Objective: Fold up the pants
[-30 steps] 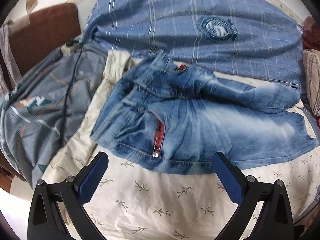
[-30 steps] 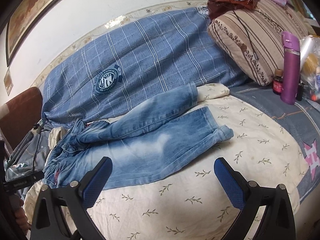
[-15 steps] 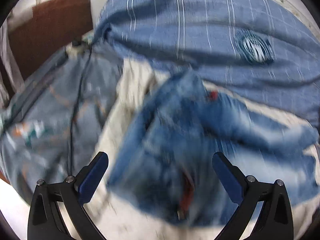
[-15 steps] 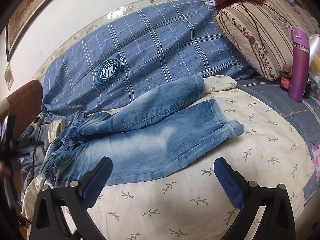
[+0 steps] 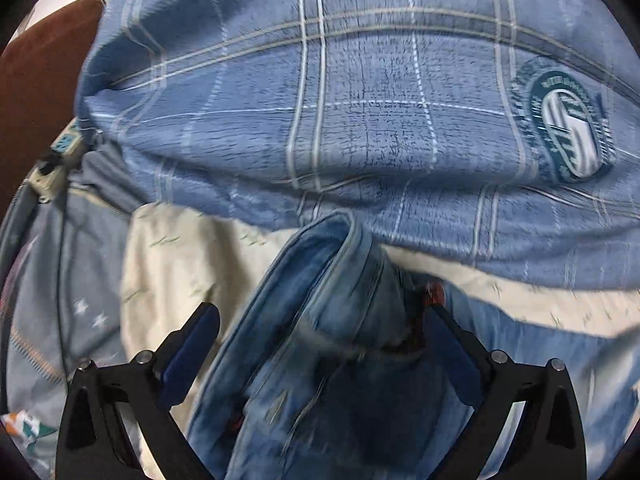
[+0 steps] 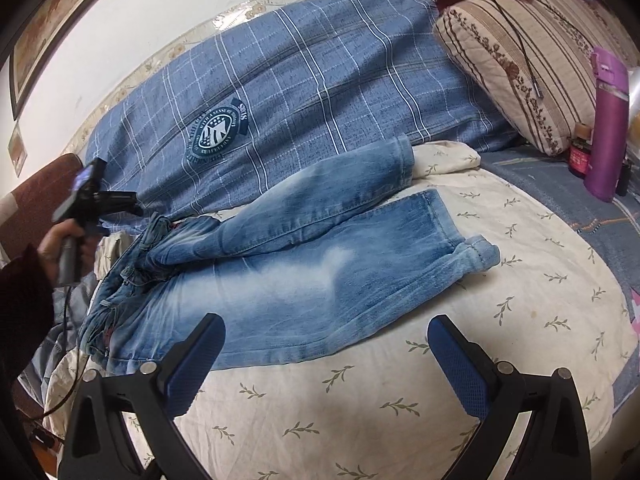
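Faded blue denim pants (image 6: pixel 288 264) spread on the cream leaf-print bedspread (image 6: pixel 400 392), left gripper (image 5: pixel 320 344) jaws apart over the waistband, right gripper (image 6: pixel 326 354) jaws apart above the bedspread beside the near leg

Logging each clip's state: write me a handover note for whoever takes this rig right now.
Left gripper: open, at the waistband end of the jeans, denim between its fingers, nothing clamped.
Right gripper: open, above the near edge of the jeans, holding nothing.
Jeans: flat on the leaf-print sheet, both legs spread apart, hems toward the striped pillow.
Done: no fold visible.
Left: the whole fold.
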`<action>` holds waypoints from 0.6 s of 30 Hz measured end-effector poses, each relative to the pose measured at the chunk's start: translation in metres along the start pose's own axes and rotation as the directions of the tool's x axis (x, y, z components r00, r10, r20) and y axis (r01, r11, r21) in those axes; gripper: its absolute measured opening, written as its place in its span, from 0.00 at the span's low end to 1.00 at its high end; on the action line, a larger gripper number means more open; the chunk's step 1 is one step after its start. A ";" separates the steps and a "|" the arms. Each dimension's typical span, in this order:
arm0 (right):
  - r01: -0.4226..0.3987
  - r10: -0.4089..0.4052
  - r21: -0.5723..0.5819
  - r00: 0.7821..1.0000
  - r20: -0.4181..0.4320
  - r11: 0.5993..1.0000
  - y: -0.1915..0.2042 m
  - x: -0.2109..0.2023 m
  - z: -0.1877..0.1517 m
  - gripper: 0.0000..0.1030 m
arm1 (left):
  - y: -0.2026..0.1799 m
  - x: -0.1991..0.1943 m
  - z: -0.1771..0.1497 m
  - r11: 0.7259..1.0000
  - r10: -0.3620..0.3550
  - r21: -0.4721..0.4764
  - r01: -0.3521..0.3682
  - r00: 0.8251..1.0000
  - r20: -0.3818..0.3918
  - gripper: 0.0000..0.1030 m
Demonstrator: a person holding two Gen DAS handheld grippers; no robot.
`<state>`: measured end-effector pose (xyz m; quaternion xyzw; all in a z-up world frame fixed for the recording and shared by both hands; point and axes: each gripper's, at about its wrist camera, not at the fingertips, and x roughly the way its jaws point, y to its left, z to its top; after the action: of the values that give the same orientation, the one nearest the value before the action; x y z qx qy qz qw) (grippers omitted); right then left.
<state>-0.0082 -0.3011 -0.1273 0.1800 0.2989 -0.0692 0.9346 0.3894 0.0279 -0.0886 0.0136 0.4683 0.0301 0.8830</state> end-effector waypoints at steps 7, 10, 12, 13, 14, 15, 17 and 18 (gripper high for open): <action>-0.025 0.028 0.097 0.999 -0.030 0.995 -0.019 0.007 0.005 0.99 | -0.013 0.048 0.018 0.999 -0.049 -0.023 0.047 0.997 -0.066 0.75; -0.028 0.033 0.116 0.999 -0.039 0.993 -0.021 0.012 0.007 0.99 | -0.017 0.063 0.018 0.996 -0.086 -0.028 0.084 0.991 -0.101 0.52; -0.032 0.036 0.109 0.999 -0.034 0.994 -0.019 0.012 0.008 0.96 | -0.014 0.070 0.017 0.993 -0.117 -0.043 0.112 0.988 -0.106 0.41; -0.031 0.034 0.102 0.999 -0.030 0.994 -0.018 0.012 0.008 0.92 | -0.012 0.072 0.017 0.989 -0.141 -0.058 0.136 0.984 -0.106 0.34; -0.033 0.035 0.097 0.999 -0.026 0.995 -0.017 0.011 0.010 0.89 | -0.008 0.074 0.016 0.984 -0.170 -0.080 0.162 0.980 -0.104 0.29; -0.035 0.037 0.094 0.999 -0.020 0.995 -0.018 0.011 0.012 0.79 | -0.004 0.074 0.016 0.977 -0.195 -0.104 0.185 0.976 -0.100 0.29; -0.029 0.029 0.079 1.000 0.000 0.996 -0.020 0.013 0.022 0.68 | -0.002 0.073 0.016 0.975 -0.206 -0.107 0.196 0.974 -0.094 0.27; -0.013 0.012 0.057 1.000 0.024 0.998 -0.021 0.014 0.031 0.68 | -0.003 0.073 0.017 0.976 -0.203 -0.094 0.194 0.975 -0.092 0.27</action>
<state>0.0150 -0.3322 -0.1183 0.2075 0.2846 -0.0739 0.9330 0.4439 0.0302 -0.1394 -0.0721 0.5096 -0.0379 0.8565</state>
